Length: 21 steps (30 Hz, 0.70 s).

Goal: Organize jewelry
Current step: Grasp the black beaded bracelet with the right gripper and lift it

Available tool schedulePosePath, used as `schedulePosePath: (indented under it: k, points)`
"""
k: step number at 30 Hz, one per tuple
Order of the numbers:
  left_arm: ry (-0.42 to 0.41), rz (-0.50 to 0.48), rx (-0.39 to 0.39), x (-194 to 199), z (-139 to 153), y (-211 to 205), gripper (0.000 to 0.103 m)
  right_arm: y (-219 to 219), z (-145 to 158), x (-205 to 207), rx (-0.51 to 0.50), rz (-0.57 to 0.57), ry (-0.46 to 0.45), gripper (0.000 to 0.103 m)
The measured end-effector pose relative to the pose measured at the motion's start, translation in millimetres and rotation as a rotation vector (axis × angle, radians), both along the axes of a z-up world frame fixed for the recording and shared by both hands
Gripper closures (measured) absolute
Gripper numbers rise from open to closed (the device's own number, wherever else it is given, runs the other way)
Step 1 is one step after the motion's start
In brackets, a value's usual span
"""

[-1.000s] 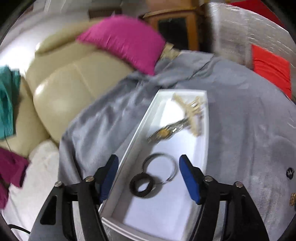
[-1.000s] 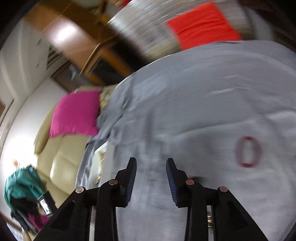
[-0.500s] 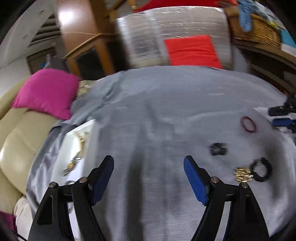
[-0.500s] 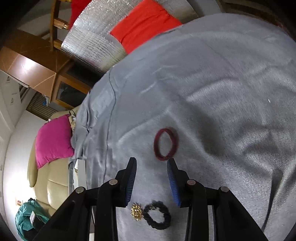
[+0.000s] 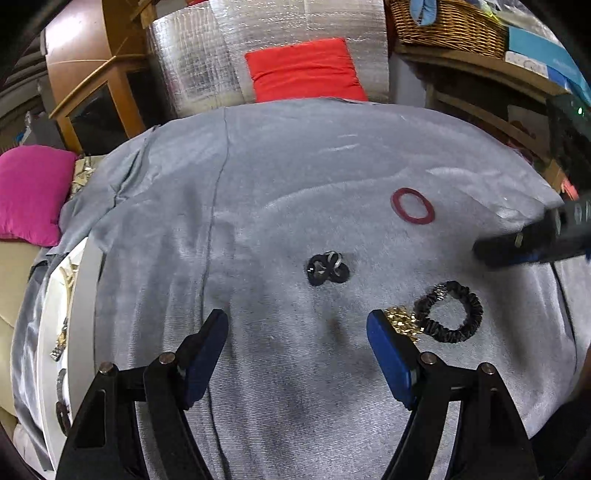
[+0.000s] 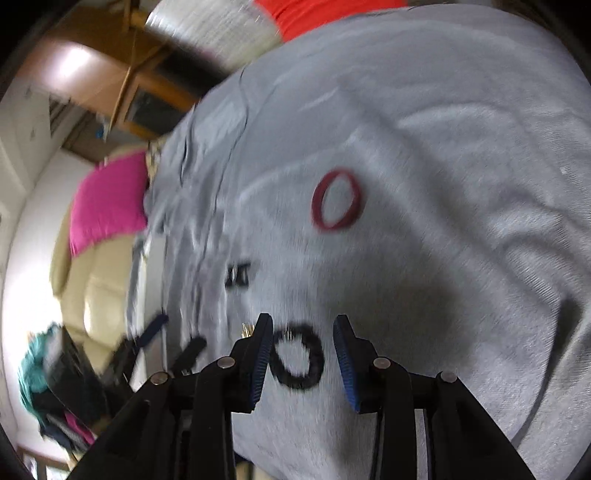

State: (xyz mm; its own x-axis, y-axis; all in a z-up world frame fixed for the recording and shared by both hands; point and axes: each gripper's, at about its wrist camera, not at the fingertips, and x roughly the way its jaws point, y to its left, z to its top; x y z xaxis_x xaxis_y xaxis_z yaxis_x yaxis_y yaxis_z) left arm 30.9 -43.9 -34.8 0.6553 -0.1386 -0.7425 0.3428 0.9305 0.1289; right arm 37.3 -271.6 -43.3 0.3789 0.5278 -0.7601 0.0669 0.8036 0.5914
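On the grey cloth lie a red ring bangle [image 5: 412, 205], a small black-and-silver piece [image 5: 328, 268], a gold piece [image 5: 402, 319] and a black scrunchie [image 5: 450, 312]. My left gripper [image 5: 297, 341] is open and empty above the cloth, the gold piece just beyond its right fingertip. The white tray [image 5: 83, 295] with jewelry sits at the far left. My right gripper [image 6: 303, 341] is open, with the black scrunchie [image 6: 297, 360] between its fingers. The red bangle [image 6: 338, 205] lies further ahead. The right gripper also shows at the right edge of the left wrist view [image 5: 532, 240].
A pink cushion [image 5: 31, 192] and a cream sofa [image 6: 92, 288] lie left of the table. A red cushion [image 5: 304, 70], a silver foil panel [image 5: 207, 51], a wooden cabinet [image 5: 99, 92] and a wicker basket [image 5: 447, 22] stand behind the table.
My left gripper has swung right from the tray to over the loose pieces. My right gripper has opened wider and come down around the black scrunchie.
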Motion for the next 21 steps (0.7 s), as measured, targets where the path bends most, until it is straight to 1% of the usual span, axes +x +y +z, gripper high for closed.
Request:
schedulePosePath:
  k: [1, 3, 5, 6, 7, 8, 11, 14, 17, 21]
  points:
    - [0.005, -0.01, -0.004, -1, -1, -2, 0.025, 7, -5, -1, -0.023, 0.031, 0.015, 0.065]
    - [0.015, -0.023, -0.008, -1, -1, -2, 0.025, 17, -13, -3, -0.076, 0.051, 0.042, 0.065]
    - [0.025, -0.038, -0.003, -1, -3, -3, 0.025, 23, -18, -4, -0.119, 0.061, 0.043, 0.065]
    - [0.029, -0.045, -0.001, -2, -4, -4, 0.025, 26, -18, -5, -0.142, 0.068, 0.028, 0.07]
    - [0.032, -0.056, 0.002, -2, -5, -6, 0.025, 31, -15, -6, -0.186, 0.079, 0.008, 0.085]
    - [0.033, -0.065, 0.006, -3, -6, -8, 0.025, 32, -15, -7, -0.208, 0.089, 0.001, 0.093]
    - [0.028, -0.096, 0.016, -8, -7, -14, 0.025, 33, -15, -7, -0.231, 0.087, -0.012, 0.094]
    - [0.038, -0.125, -0.003, -10, -6, -17, 0.025, 21, -6, -6, -0.248, 0.022, -0.044, 0.094]
    - [0.059, -0.155, -0.022, -11, -7, -23, 0.025, 2, 1, -6, -0.206, -0.065, -0.065, 0.094]
    - [0.104, -0.165, -0.036, -5, -15, -31, 0.025, -8, 8, -5, -0.187, -0.125, -0.09, 0.094]
